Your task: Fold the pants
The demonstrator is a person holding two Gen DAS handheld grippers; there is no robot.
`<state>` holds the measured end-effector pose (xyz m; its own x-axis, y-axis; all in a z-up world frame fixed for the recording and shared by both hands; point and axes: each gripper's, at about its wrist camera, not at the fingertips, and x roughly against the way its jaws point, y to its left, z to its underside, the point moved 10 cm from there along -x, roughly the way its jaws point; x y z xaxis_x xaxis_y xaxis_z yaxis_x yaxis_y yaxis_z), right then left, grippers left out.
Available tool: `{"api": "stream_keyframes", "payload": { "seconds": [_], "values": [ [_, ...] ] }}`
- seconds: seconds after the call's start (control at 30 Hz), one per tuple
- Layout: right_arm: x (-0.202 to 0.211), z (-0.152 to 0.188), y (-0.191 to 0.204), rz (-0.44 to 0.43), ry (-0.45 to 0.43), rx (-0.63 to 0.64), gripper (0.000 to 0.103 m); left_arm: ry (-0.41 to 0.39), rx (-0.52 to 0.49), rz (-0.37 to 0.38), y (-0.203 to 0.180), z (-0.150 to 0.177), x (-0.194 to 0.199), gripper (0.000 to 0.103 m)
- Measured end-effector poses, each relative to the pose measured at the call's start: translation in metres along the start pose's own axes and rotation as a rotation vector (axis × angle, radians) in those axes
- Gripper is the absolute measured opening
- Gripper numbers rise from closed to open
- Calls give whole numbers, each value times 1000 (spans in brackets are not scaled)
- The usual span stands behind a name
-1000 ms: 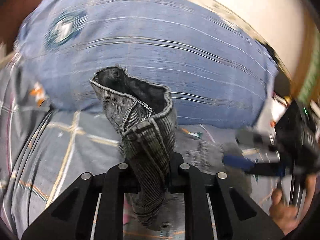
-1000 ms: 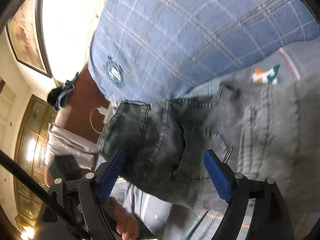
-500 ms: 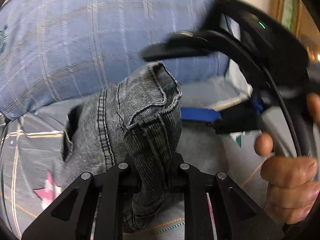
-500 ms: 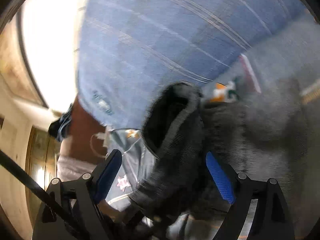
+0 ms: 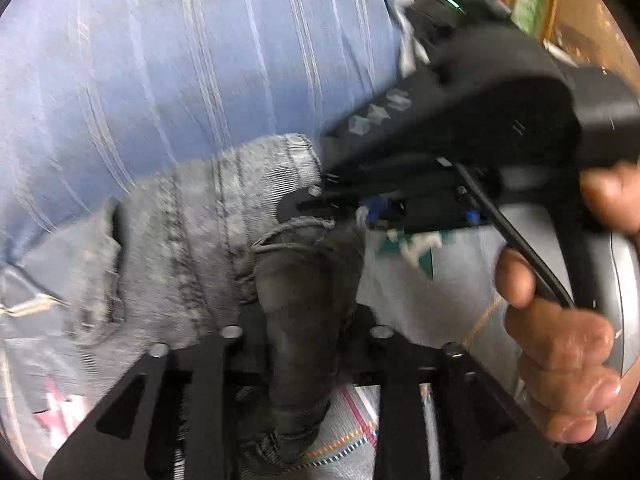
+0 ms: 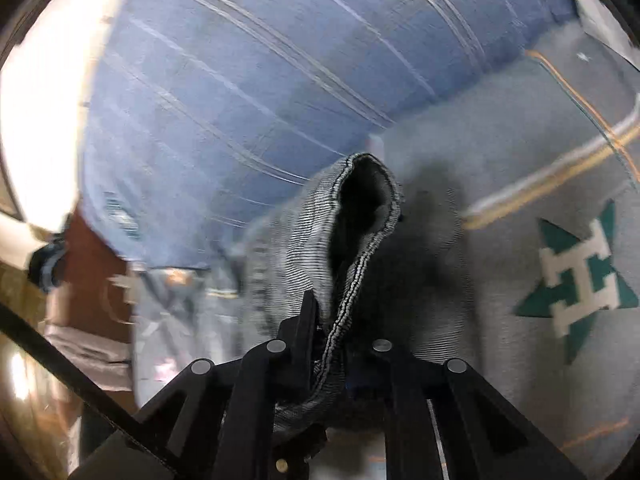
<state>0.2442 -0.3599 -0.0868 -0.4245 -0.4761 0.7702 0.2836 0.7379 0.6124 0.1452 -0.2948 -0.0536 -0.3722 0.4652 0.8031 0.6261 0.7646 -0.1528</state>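
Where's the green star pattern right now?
In the right wrist view, the green star is on the grey bedsheet at far right, just right of the pants.

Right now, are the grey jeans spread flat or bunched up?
Bunched up. The jeans lie in rumpled folds on the grey bedcover, a fold between the left gripper fingers; the right gripper, just closed, pinches a hem.

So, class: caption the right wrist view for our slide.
Right gripper pinching a grey denim hem above a patterned bedspread.
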Motion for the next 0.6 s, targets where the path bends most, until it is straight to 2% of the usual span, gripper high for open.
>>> {"api": "stream_keyframes", "payload": {
  "seconds": [0.07, 0.1, 0.17, 0.23, 0.3, 0.33, 0.43, 0.5, 0.53, 0.6],
  "values": [
    [-21, 4, -19, 15, 66, -61, 34, 44, 31, 53, 2, 12, -3, 32],
    [-26, 5, -24, 2, 81, -92, 33, 31, 58, 101, 3, 15, 7, 33],
    [-19, 0, -26, -27, 53, -128, 34, 20, 103, 183, 9, 18, 29, 48],
    [-5, -5, -25, -12, 0, -119, 44, -20, 152, 216, 23, 18, 58, 59],
    [13, -9, -17, -8, -64, -100, 59, -72, 182, 207, 43, 15, 84, 68],
    [20, -10, -13, -6, -85, -87, 60, -85, 203, 179, 56, 14, 92, 69],
    [37, -12, -4, 27, -132, -28, 65, -79, 269, 46, 99, 20, 99, 69],
    [37, -13, -12, 31, -120, -19, 76, -52, 319, 5, 120, 25, 91, 69],
    [34, -14, -17, 35, -102, -25, 77, -35, 346, 11, 136, 32, 86, 69],
    [22, -14, -29, 27, -59, -58, 77, 8, 436, 77, 146, 35, 69, 69]
  ]
}}
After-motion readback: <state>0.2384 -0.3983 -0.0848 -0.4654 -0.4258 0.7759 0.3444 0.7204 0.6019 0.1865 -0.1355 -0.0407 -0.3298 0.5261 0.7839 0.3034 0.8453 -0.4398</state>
